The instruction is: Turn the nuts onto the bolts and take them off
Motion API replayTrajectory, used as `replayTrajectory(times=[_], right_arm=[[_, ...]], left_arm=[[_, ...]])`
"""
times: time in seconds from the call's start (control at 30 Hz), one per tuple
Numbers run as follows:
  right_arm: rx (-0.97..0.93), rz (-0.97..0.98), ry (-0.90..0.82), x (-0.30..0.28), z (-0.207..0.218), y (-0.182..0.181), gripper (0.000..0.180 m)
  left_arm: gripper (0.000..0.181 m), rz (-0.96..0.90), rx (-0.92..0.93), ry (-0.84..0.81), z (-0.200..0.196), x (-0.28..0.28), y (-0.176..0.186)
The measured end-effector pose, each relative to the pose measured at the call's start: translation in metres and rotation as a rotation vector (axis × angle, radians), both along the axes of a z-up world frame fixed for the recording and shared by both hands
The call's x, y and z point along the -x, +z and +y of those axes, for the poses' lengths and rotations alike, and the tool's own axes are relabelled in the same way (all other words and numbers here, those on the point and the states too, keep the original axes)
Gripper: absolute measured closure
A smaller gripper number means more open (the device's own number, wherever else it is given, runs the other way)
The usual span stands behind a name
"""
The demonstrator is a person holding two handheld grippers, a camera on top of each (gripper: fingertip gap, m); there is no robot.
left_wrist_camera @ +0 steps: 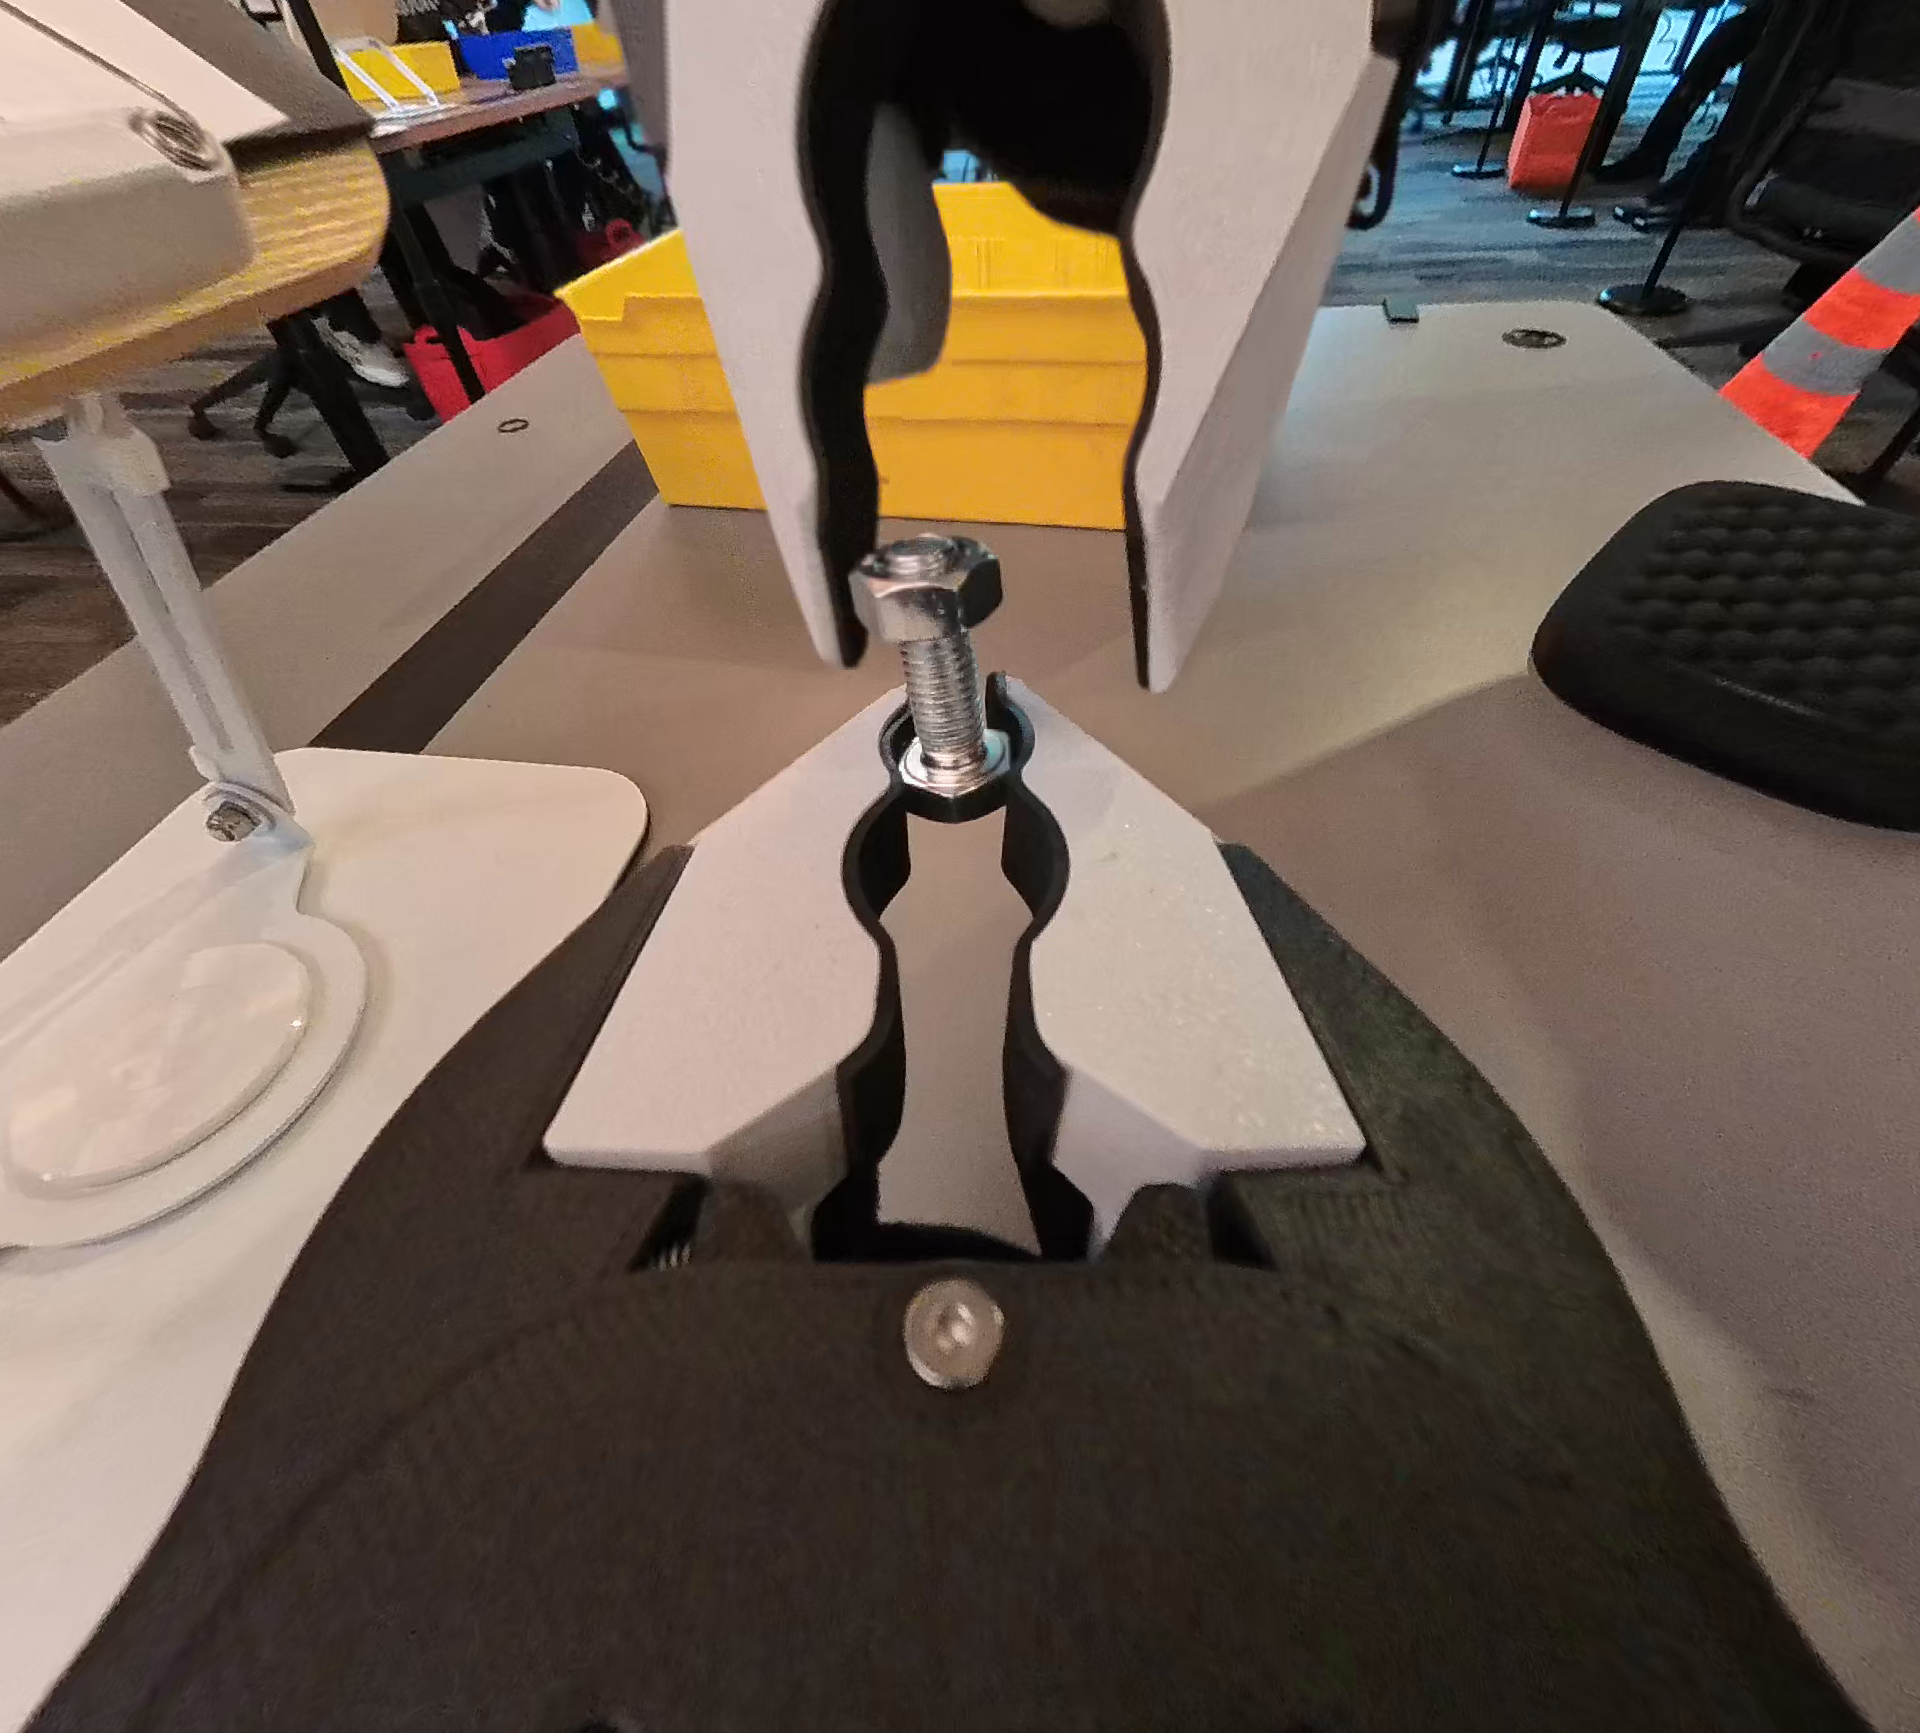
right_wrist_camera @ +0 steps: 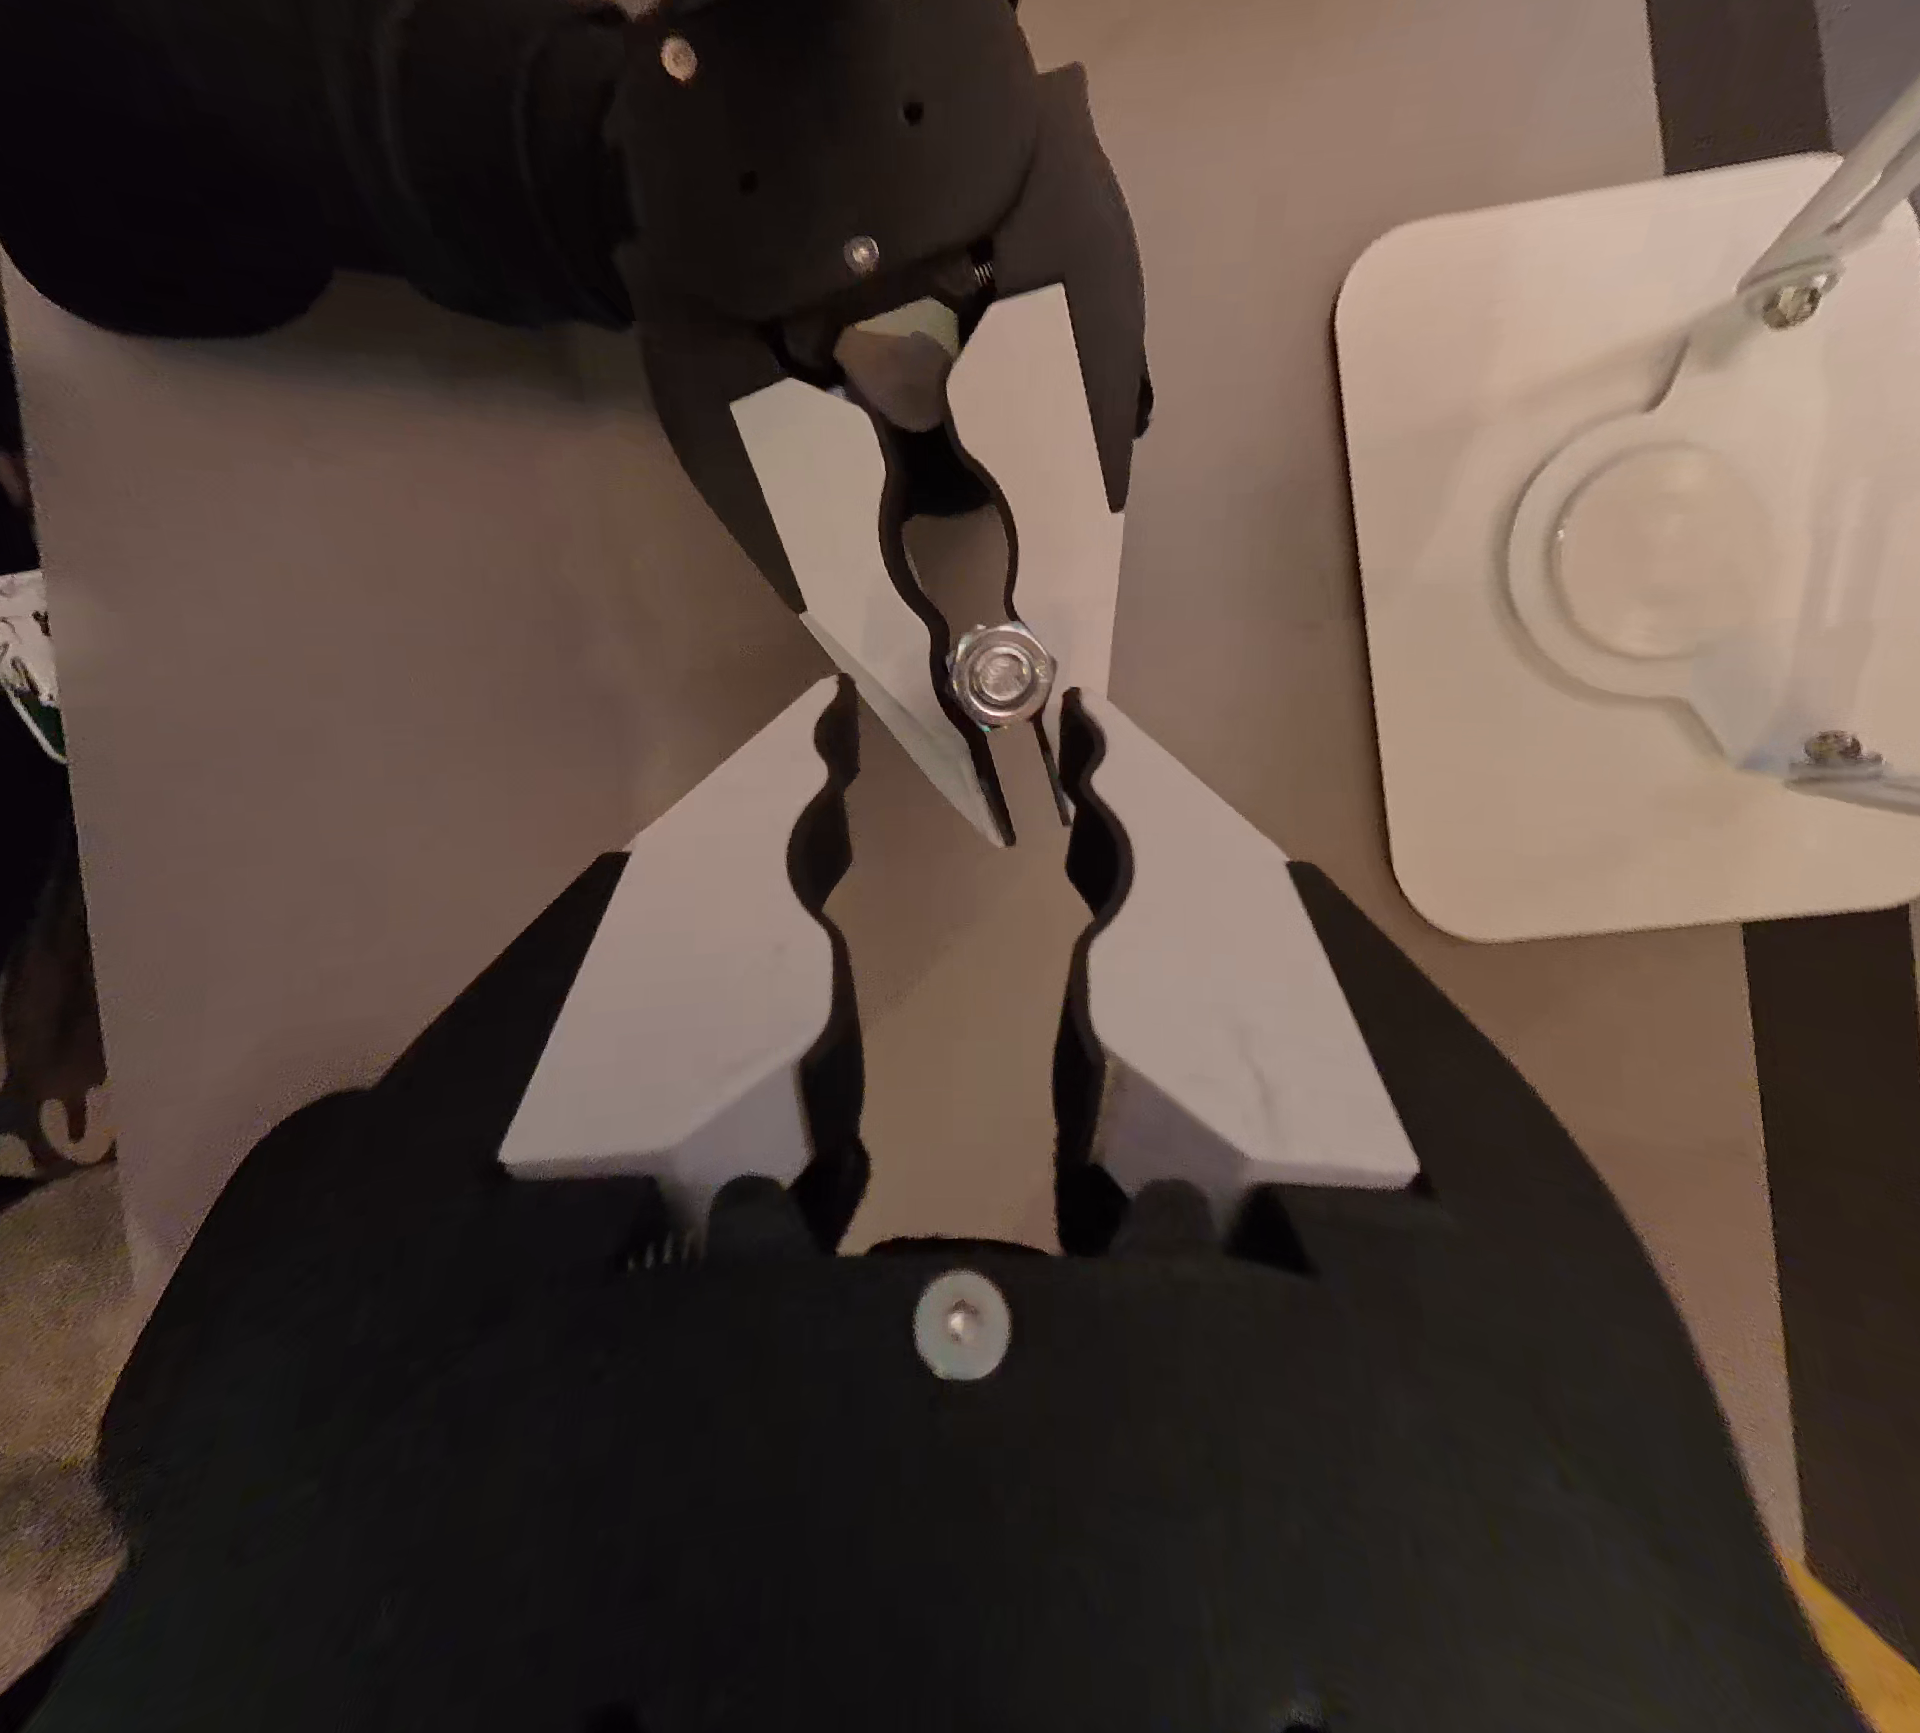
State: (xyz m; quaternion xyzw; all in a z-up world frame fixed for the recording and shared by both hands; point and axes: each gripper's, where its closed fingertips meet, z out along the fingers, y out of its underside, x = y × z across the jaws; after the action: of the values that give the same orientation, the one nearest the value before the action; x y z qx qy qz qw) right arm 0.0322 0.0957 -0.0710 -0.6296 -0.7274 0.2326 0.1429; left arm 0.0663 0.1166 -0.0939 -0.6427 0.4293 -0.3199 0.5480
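A silver bolt [left_wrist_camera: 943, 707] stands upright with its lower hex end clamped between the tips of my left gripper [left_wrist_camera: 951, 722], which is shut on it. A hex nut [left_wrist_camera: 925, 587] sits at the bolt's top end. My right gripper [left_wrist_camera: 992, 644] comes down from above, open, with one finger on each side of the nut; its left finger [left_wrist_camera: 821, 561] is almost touching the nut. In the right wrist view I look down on the nut [right_wrist_camera: 1003, 675], just ahead of the open tips of my right gripper [right_wrist_camera: 956, 707], and on the left gripper [right_wrist_camera: 1034, 826] held by a black-gloved hand [right_wrist_camera: 260, 73].
A white stand base [left_wrist_camera: 312, 904] lies on the grey table [left_wrist_camera: 1455, 956] to the left; it also shows in the right wrist view [right_wrist_camera: 1455, 748]. A yellow bin [left_wrist_camera: 997, 395] stands behind the grippers. A black textured pad [left_wrist_camera: 1745, 634] and an orange-grey cone [left_wrist_camera: 1829, 353] are at the right. The gap from one gripper's tips to the other's is roughly 4 centimeters.
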Motion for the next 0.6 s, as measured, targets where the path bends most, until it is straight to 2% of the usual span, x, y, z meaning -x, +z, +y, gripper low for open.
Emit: replayTrajectory(times=[0.2,0.47,0.53,0.6], right_arm=[[0.029,0.201,-0.046,0.012,0.000,0.006,0.164],[0.073,0.330,-0.091,0.014,0.002,0.014,0.164],[0.064,0.355,-0.108,0.011,0.004,0.019,0.164],[0.043,0.381,-0.133,0.003,0.010,0.030,0.164]], left_arm=[[0.171,-0.030,-0.003,-0.011,-0.002,0.000,0.006],[0.170,-0.077,0.007,-0.009,-0.001,-0.001,0.012],[0.155,-0.085,0.012,0.016,0.002,0.000,0.013],[0.148,-0.094,0.008,0.030,0.004,0.002,0.015]])
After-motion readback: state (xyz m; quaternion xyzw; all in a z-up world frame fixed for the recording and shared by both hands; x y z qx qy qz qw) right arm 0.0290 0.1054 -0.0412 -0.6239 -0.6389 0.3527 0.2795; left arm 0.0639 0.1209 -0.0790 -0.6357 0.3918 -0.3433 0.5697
